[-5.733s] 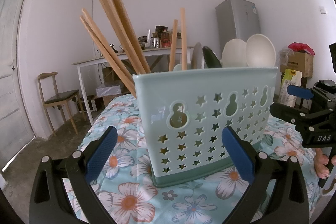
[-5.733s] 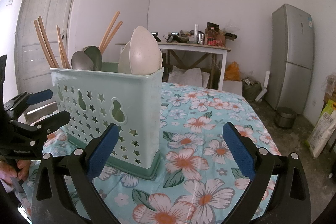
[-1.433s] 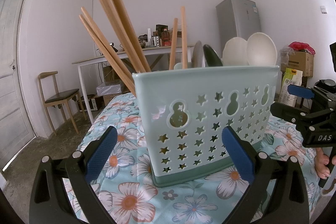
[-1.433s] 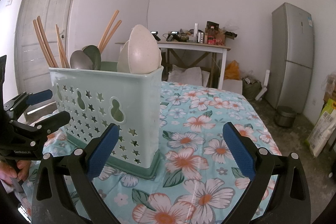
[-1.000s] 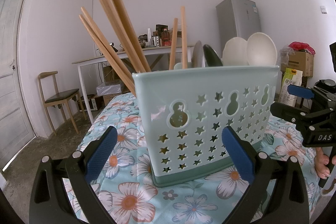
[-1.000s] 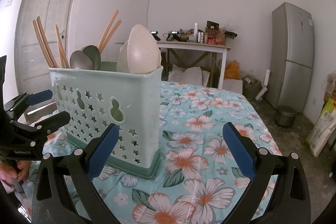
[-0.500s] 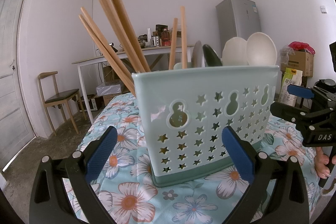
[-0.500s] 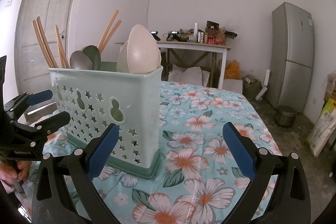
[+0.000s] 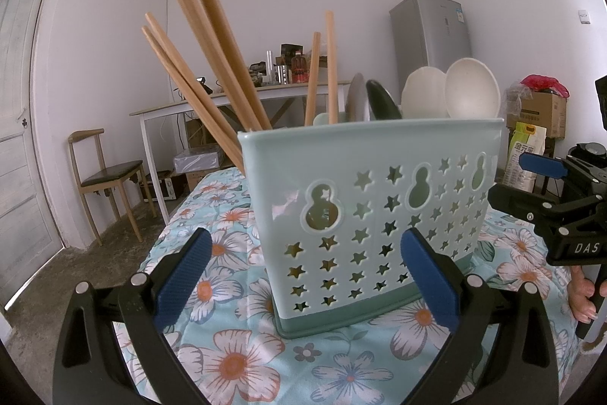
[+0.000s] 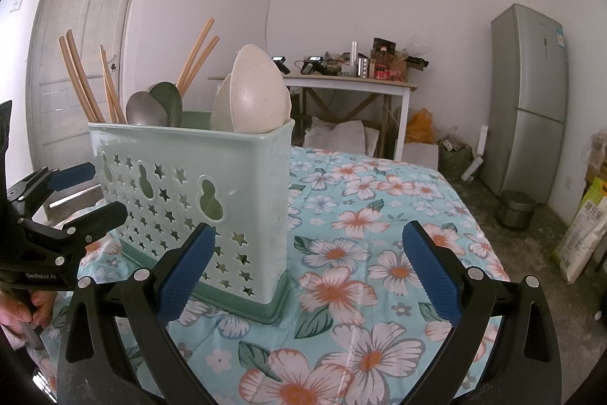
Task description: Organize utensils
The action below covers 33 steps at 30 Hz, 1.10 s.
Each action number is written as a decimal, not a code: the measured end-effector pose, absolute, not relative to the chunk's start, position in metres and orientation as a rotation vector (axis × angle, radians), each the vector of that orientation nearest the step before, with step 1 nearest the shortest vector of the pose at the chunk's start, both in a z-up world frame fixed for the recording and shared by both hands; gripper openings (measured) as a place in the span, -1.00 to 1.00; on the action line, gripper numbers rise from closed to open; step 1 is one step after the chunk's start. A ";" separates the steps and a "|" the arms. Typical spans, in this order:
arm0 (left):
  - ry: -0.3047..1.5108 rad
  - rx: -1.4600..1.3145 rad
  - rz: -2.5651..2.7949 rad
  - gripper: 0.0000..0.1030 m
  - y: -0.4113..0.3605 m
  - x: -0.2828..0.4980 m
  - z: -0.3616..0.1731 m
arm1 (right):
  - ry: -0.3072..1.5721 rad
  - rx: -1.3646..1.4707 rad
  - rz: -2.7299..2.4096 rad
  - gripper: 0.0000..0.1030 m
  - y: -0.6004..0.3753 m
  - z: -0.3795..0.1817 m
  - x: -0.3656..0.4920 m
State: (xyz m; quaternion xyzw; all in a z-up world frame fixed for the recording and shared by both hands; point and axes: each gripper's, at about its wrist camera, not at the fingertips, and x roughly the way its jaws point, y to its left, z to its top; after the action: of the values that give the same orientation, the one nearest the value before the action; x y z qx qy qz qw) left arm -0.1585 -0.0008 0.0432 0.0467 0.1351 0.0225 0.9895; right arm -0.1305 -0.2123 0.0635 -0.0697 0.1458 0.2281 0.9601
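The pale green utensil caddy (image 9: 373, 211) stands upright on the floral tablecloth (image 10: 379, 215), holding wooden chopsticks (image 9: 212, 37), two dark spoons (image 10: 153, 107) and two cream ladles (image 10: 254, 93). Left gripper (image 9: 303, 276) and right gripper (image 10: 309, 264) both gape wide near it, holding nothing.

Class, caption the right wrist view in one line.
Open right tongs face a mint utensil caddy on a floral tablecloth.

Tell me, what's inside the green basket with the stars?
Wooden chopsticks, two dark spoons and two cream spoons stick out of the basket. Their lower ends are hidden inside.
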 end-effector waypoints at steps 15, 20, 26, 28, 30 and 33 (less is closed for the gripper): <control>0.273 0.094 0.046 0.90 -0.001 -0.158 0.043 | 0.295 -0.141 0.463 0.85 -0.212 0.064 -0.130; 0.273 0.093 0.046 0.90 -0.002 -0.160 0.043 | 0.295 -0.141 0.462 0.85 -0.212 0.064 -0.130; 0.272 0.093 0.046 0.90 -0.002 -0.160 0.042 | 0.296 -0.141 0.463 0.85 -0.212 0.064 -0.130; 0.272 0.093 0.046 0.90 -0.002 -0.160 0.042 | 0.296 -0.141 0.462 0.85 -0.212 0.064 -0.130; 0.273 0.093 0.047 0.89 -0.002 -0.160 0.042 | 0.295 -0.141 0.463 0.85 -0.212 0.064 -0.130; 0.273 0.094 0.046 0.90 -0.002 -0.160 0.042 | 0.295 -0.141 0.463 0.85 -0.212 0.064 -0.130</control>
State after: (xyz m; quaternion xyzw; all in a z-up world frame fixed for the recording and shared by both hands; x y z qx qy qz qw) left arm -0.1600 -0.0019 0.0421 0.0468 0.1360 0.0231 0.9893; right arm -0.1302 -0.2121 0.0636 -0.0696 0.1457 0.2282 0.9601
